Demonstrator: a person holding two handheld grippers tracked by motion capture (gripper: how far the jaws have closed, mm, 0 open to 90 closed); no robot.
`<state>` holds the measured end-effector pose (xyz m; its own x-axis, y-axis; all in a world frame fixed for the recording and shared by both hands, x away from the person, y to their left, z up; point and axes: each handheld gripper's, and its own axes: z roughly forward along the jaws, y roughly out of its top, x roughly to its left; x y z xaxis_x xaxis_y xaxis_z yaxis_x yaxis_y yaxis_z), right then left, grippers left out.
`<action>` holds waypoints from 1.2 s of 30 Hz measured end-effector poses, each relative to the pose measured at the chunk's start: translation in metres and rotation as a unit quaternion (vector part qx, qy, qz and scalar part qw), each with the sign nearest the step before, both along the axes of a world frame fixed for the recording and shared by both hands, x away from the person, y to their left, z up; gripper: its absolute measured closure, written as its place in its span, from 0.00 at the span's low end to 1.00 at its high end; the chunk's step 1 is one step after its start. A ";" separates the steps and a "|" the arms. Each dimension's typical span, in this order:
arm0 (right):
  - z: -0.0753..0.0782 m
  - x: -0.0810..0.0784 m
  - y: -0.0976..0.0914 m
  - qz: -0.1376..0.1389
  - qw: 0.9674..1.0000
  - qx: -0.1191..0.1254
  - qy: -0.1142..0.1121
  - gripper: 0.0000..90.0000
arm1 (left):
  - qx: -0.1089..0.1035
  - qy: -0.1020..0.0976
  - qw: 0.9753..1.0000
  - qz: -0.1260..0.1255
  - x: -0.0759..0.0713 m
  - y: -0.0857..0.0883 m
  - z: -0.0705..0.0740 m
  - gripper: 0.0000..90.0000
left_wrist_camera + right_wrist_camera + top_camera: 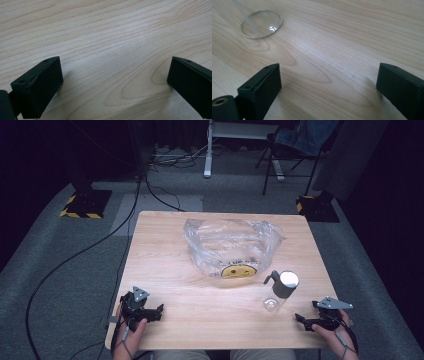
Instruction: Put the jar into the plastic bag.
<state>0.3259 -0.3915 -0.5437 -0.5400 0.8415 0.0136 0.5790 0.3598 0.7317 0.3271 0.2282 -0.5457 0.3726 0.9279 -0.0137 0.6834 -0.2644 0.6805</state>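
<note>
Two hand-held grippers are resting at the near edge of a wooden table [165, 250], a clear spray bottle [280, 290] standing just ahead of the right one.

The left gripper [159, 310] is sitting with its jaws spread over bare wood. The right gripper [299, 319] is likewise standing wide, nothing between its jaws, with the bottle's clear base [261, 24] lying ahead and to its left. Beyond the bottle, a crumpled transparent bag [227, 247] bearing a yellow smiley face is lying mid-table, well apart from both grippers.
</note>
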 end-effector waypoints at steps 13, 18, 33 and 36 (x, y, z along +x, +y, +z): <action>0.029 -0.009 0.012 0.008 0.999 0.020 -0.046 0.06 | 0.001 0.000 1.000 -0.001 0.000 0.000 0.000 0.00; 0.036 -0.011 0.015 0.010 0.998 0.030 -0.053 0.06 | 0.000 0.000 1.000 0.000 0.000 0.000 0.000 0.00; 0.067 -0.019 0.033 0.029 0.994 0.048 -0.090 0.06 | 0.000 0.000 1.000 0.000 0.000 0.000 0.000 0.00; 0.071 -0.020 0.036 0.032 0.994 0.051 -0.092 0.06 | 0.000 0.000 1.000 0.000 0.000 0.000 0.000 0.00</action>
